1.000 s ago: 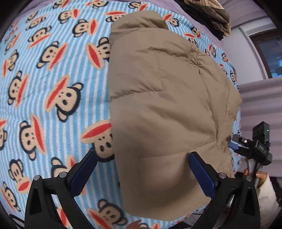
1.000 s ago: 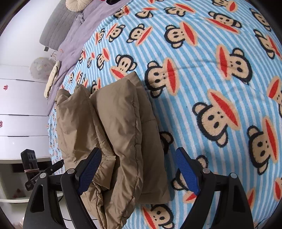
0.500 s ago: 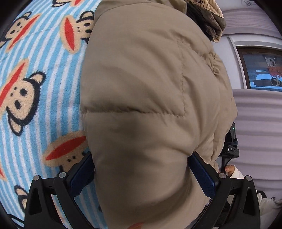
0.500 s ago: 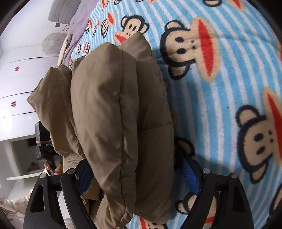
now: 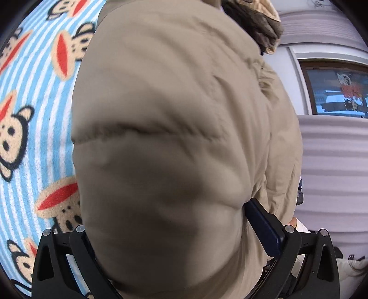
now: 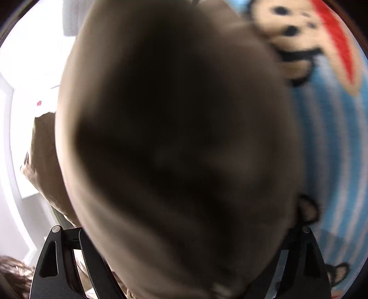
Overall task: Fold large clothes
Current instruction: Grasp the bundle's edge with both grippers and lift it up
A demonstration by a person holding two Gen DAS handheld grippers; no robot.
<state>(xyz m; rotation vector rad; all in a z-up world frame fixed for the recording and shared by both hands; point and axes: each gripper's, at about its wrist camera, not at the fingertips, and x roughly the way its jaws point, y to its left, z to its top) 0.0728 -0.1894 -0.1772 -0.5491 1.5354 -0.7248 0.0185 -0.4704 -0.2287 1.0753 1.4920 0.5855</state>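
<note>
Left gripper (image 5: 181, 232), right gripper (image 6: 184, 241): jaws standing wide, straddling folded padded jacket (image 5: 174, 128) | risk: slippery bulk springing open, sliding across blanket (image 5: 39, 142).

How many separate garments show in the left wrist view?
2. The tan puffer jacket fills the centre, bulging between the jaws. A darker brown-and-tan garment lies beyond it at the top edge. The jacket's bulk may hide others.

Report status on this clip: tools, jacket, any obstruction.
Left tool and right tool both wide, straddling the folded tan puffer jacket; grip unconfirmed. Jacket lies on the monkey-print blanket. Right view blurred; nothing seen in the way.
</note>
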